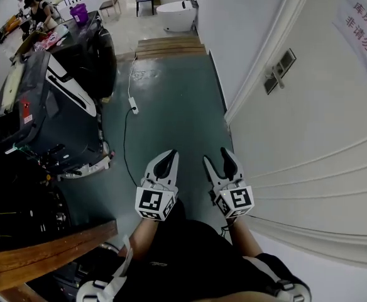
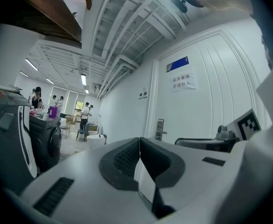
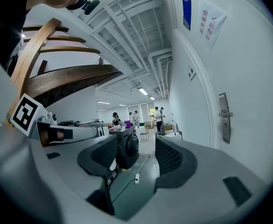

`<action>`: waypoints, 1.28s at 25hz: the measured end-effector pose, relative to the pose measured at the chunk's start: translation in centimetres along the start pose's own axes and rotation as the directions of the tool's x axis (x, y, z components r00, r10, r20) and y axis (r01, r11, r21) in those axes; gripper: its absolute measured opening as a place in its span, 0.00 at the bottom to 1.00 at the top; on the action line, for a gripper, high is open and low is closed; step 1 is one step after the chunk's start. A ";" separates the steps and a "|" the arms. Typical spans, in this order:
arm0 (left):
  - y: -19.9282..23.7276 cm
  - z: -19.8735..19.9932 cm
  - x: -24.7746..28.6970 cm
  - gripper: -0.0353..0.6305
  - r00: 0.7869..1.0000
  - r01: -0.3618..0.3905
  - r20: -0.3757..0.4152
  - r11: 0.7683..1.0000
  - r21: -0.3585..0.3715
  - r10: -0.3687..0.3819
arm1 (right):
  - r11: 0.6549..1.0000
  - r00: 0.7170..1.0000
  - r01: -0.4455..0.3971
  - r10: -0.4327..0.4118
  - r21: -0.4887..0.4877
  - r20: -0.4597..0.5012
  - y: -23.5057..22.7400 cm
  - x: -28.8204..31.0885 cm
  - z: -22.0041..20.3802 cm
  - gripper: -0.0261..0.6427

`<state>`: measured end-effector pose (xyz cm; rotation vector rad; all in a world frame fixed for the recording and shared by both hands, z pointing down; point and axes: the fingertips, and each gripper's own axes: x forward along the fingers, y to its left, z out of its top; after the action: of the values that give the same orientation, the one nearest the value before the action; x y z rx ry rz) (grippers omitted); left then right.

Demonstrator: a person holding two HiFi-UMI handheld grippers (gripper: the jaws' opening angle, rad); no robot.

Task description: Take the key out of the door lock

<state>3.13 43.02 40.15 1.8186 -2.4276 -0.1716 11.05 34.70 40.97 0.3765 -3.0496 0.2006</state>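
The white door [image 1: 322,143] fills the right side of the head view. Its metal lock plate with handle [image 1: 279,72] sits far ahead of both grippers; the plate also shows in the left gripper view [image 2: 160,129] and the right gripper view [image 3: 224,124]. I cannot make out a key at this distance. My left gripper [image 1: 169,153] hangs near my body over the green floor, jaws shut on nothing [image 2: 139,140]. My right gripper [image 1: 216,155] is beside it, closer to the door, open and empty [image 3: 136,155].
A dark appliance [image 1: 76,55] and other machines line the left. A white power strip with its cable [image 1: 133,106] lies on the green floor [image 1: 171,99] ahead. A wooden beam [image 1: 45,250] crosses at lower left. A paper notice [image 1: 362,27] hangs on the door. People stand far back.
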 end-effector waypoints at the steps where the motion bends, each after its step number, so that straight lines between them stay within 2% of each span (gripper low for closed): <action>1: 1.1 0.4 0.9 0.09 1.000 0.000 0.002 1.000 -0.001 0.000 | 1.000 1.000 -0.006 0.006 -0.005 0.001 0.0 1.5 0.5 0.42; 10: 9.7 2.4 7.8 0.09 1.000 0.017 -0.017 1.000 -0.020 -0.017 | 1.000 1.000 -0.018 0.018 0.010 -0.005 -1.5 12.6 2.0 0.42; 16: 13.7 2.8 10.8 0.09 0.998 0.053 -0.028 0.998 -0.024 -0.054 | 1.000 1.000 0.008 -0.008 0.012 0.002 -2.3 17.3 2.5 0.42; 26: 15.6 0.9 14.5 0.09 0.994 0.059 -0.087 0.997 -0.056 -0.064 | 0.998 0.998 0.056 -0.056 0.033 -0.023 -6.4 20.7 1.9 0.41; 29: 16.1 0.4 17.3 0.09 0.994 0.051 -0.094 0.997 -0.059 -0.057 | 0.998 0.999 0.043 -0.042 0.050 -0.020 -8.7 22.7 1.8 0.41; 32: 16.4 0.7 21.1 0.09 0.993 0.081 -0.086 0.996 -0.037 -0.084 | 0.998 0.999 0.033 -0.032 0.060 -0.006 -11.2 25.2 2.3 0.41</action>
<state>-18.41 27.39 42.26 1.8718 -2.2797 -0.1353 -10.76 17.63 41.97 0.4285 -3.0356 0.2920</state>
